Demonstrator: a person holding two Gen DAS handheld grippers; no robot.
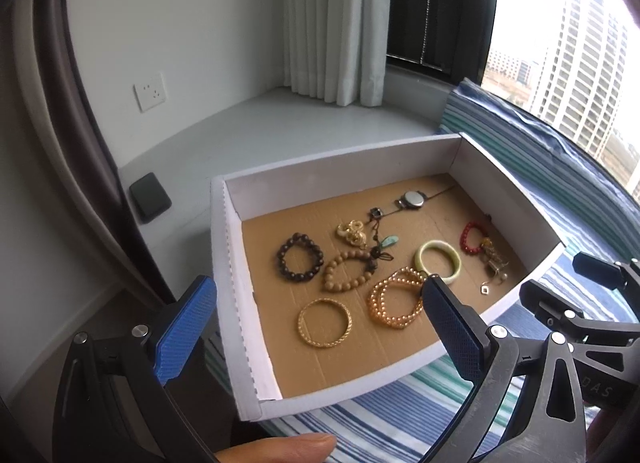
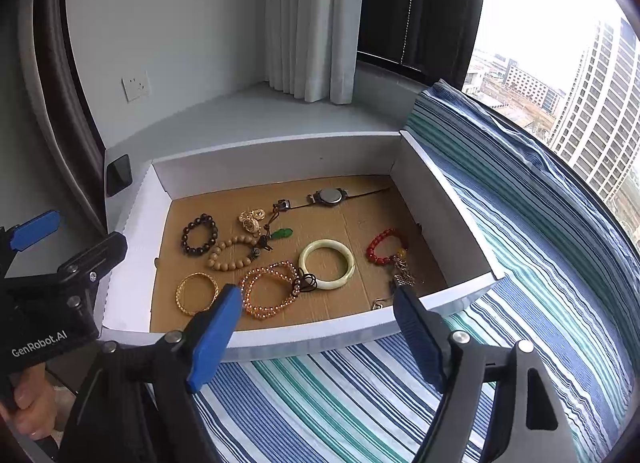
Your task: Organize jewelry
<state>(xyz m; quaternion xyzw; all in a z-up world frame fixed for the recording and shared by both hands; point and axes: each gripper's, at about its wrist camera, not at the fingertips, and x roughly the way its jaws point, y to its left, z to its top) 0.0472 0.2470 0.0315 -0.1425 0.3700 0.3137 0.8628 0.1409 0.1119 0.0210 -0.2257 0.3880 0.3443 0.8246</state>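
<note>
A blue, green and white striped bedspread (image 2: 360, 391) covers the bed. A shallow white cardboard box (image 2: 132, 263) rests directly on it. Behind, a grey window ledge (image 2: 248, 119) carries a small black case (image 1: 150, 197).

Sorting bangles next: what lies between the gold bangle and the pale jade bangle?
The orange beaded bracelet, seen in both views, between gold bangle and jade bangle.

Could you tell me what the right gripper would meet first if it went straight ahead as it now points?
Probably the pale green bangle inside the box. The open right gripper frames it, though depth is unclear and the box's near wall may come first.
</note>
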